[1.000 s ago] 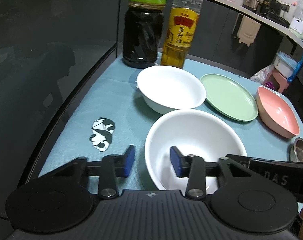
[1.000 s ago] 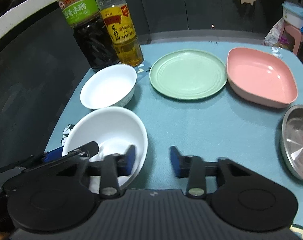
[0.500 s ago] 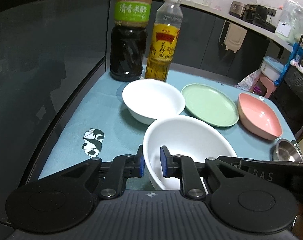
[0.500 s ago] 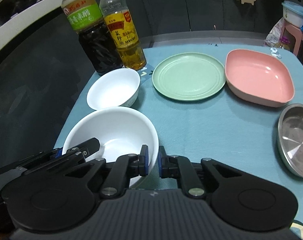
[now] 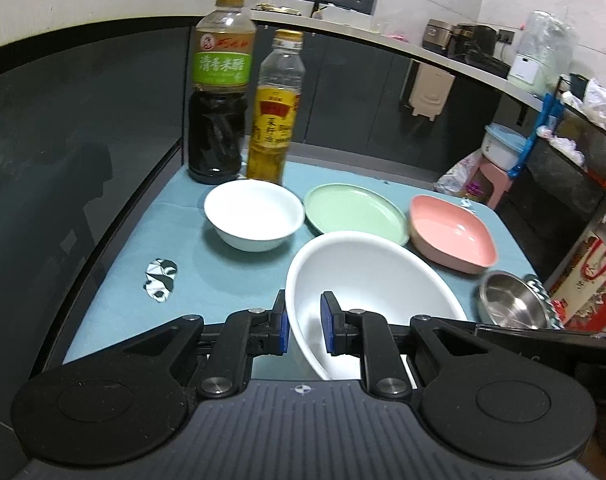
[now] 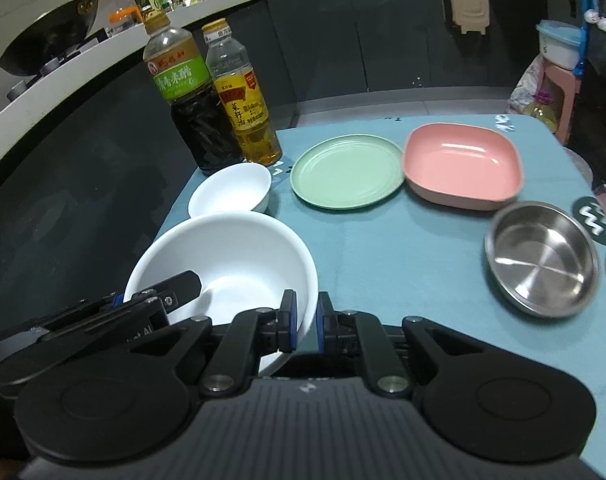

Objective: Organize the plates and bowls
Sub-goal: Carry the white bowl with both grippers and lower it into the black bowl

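Now both grippers clamp the large white round bowl (image 5: 367, 280): the left gripper (image 5: 305, 322) pinches its near-left rim, the right gripper (image 6: 305, 320) its right rim, and the bowl looks tilted, just off the blue-covered desk (image 6: 403, 256). Keep both hands level and moving together (a thin rim slips easily). Beyond sit the small white bowl (image 5: 254, 214), pale green round plate (image 6: 347, 170) and pink squarish dish (image 6: 461, 164).

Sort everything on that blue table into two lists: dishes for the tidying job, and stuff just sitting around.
For the job: large white bowl, gripped at its rim by left gripper and right gripper; small white bowl; green plate; pink dish; steel dish.

Just lying about: vinegar bottle; oil bottle; panda sticker.
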Action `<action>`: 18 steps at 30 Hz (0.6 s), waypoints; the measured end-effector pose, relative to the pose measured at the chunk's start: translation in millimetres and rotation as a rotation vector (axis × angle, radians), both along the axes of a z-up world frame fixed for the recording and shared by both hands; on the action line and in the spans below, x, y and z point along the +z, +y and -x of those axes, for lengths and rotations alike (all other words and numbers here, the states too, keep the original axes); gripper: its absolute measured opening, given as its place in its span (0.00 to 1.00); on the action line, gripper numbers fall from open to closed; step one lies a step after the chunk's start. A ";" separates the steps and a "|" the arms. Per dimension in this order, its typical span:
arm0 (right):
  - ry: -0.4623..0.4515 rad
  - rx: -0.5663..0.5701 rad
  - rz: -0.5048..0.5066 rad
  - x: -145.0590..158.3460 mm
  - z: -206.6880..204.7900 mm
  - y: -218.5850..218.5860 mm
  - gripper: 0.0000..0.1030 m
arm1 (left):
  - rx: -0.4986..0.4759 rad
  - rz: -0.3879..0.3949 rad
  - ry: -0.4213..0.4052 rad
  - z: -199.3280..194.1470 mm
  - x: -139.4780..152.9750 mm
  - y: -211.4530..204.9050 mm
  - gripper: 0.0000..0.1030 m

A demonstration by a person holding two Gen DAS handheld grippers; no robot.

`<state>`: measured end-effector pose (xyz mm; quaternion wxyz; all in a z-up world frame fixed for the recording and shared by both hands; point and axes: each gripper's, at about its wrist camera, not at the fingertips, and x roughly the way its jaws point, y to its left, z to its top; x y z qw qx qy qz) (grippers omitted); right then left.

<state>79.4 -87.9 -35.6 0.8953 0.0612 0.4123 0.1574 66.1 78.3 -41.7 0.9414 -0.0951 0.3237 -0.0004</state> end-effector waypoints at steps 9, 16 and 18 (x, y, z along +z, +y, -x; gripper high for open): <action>-0.010 -0.032 -0.005 4.5 30.0 -17.7 0.09 | -0.042 -0.003 0.007 29.5 3.0 -18.2 0.15; -0.009 -0.036 -0.013 1.5 50.3 -26.5 0.09 | -0.052 -0.005 0.010 48.2 3.5 -26.3 0.15; -0.008 -0.040 -0.012 0.2 55.2 -28.8 0.09 | -0.058 -0.008 0.011 53.6 3.3 -29.1 0.15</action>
